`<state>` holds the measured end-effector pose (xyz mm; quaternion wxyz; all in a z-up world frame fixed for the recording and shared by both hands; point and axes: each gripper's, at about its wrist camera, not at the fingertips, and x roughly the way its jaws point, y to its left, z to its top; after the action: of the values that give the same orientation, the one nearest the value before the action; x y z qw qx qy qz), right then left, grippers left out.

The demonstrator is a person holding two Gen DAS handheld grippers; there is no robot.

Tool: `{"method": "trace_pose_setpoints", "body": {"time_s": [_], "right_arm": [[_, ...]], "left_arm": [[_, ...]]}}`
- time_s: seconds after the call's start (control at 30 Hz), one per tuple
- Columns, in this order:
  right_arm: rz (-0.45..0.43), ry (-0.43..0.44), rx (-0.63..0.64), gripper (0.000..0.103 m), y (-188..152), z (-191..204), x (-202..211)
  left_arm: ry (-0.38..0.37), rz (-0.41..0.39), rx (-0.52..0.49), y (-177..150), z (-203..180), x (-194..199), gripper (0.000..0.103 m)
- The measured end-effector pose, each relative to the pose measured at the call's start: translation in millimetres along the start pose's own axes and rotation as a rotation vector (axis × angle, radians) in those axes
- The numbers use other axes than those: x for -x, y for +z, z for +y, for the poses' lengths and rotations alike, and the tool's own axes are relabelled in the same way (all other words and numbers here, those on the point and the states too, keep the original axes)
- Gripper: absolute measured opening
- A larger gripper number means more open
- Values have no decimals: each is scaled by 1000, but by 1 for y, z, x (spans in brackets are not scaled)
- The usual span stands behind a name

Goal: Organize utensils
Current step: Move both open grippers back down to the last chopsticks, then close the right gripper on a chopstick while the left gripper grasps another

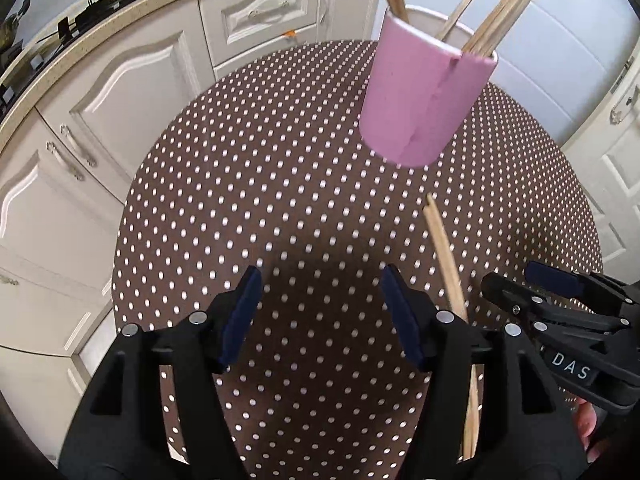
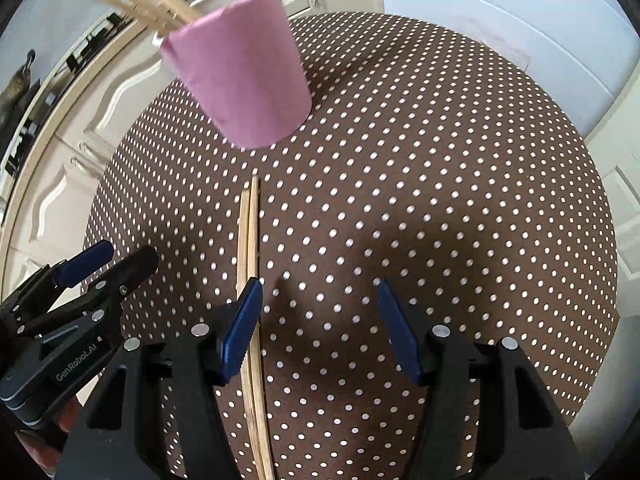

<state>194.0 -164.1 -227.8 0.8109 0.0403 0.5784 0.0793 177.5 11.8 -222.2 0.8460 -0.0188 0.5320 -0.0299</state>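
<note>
A pink cup [image 1: 424, 96] stands on the round brown polka-dot table [image 1: 260, 200] with several wooden chopsticks [image 1: 508, 4] sticking out of it. A loose pair of chopsticks [image 1: 446, 264] lies flat on the table between the two grippers. My left gripper [image 1: 320, 316] is open and empty, to the left of the pair. In the right wrist view the cup [image 2: 244, 80] is far left and the loose pair [image 2: 250, 248] runs under the left finger. My right gripper [image 2: 320, 328] is open and empty; it also shows in the left wrist view [image 1: 532, 284].
Cream kitchen cabinets [image 1: 132, 92] and a countertop [image 1: 60, 52] with dark items curve behind the table on the left. A white door [image 1: 560, 60] stands at the far right. The left gripper appears in the right wrist view [image 2: 108, 260].
</note>
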Motion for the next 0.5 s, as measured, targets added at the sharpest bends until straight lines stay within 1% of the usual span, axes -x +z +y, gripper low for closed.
{"method": "trace_pose_setpoints", "body": {"time_s": [0.23,0.37,0.5], "right_arm": [[11,-23,52,57,-6,13,-7],[16,-12,64,57,-6,17,-9],[10,-28,79,57,-4,27,-14]], "left_arm": [[-4,28,15,-10,6,-5,63],[-3,33,18,-13,8,-4,64],[-7,35,26,-15,12,-4,64]]}}
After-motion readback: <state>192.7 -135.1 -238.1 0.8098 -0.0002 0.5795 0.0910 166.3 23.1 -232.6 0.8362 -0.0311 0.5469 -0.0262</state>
